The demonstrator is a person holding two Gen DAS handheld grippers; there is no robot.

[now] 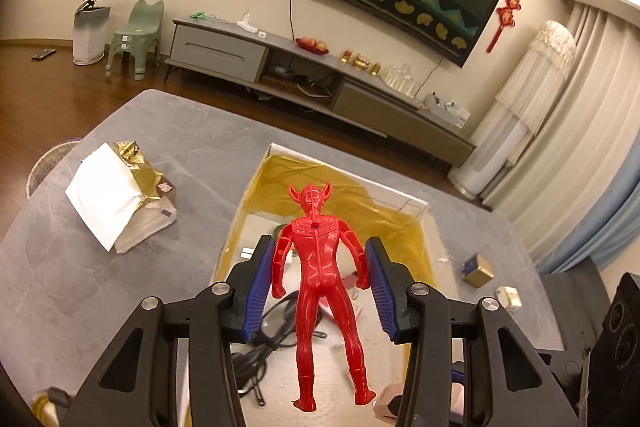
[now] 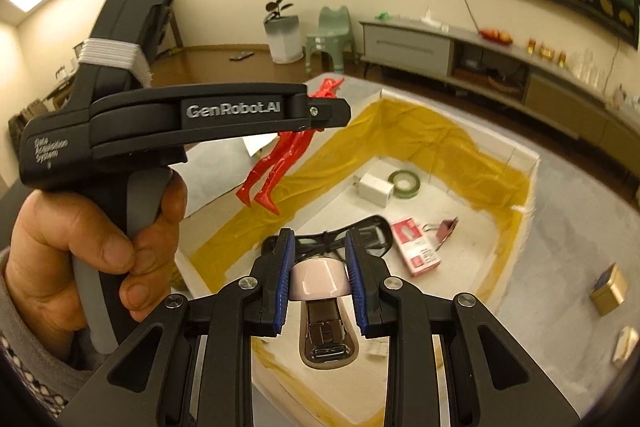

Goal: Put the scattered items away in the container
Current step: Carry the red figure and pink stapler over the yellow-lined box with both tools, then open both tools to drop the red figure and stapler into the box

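Note:
My left gripper (image 1: pixel 320 247) is shut on a red toy figure (image 1: pixel 324 291), its blue pads pressing the figure's arms. The figure hangs in the air over the white box (image 1: pixel 276 149) lined with yellow tape. In the right wrist view the same red figure (image 2: pixel 276 171) dangles over the box's left wall (image 2: pixel 224 247), and a person's hand (image 2: pixel 80 235) holds the left tool. My right gripper (image 2: pixel 319 239) is shut on a pale pink stapler (image 2: pixel 318 281) above the box's near end.
Inside the box lie a white charger (image 2: pixel 375 189), a green tape roll (image 2: pixel 406 183), black glasses (image 2: pixel 360 231), a red card pack (image 2: pixel 416 247) and a pink clip (image 2: pixel 448 229). On the grey table sit a gold tin (image 2: pixel 608 289) and a tissue pack (image 1: pixel 120 195).

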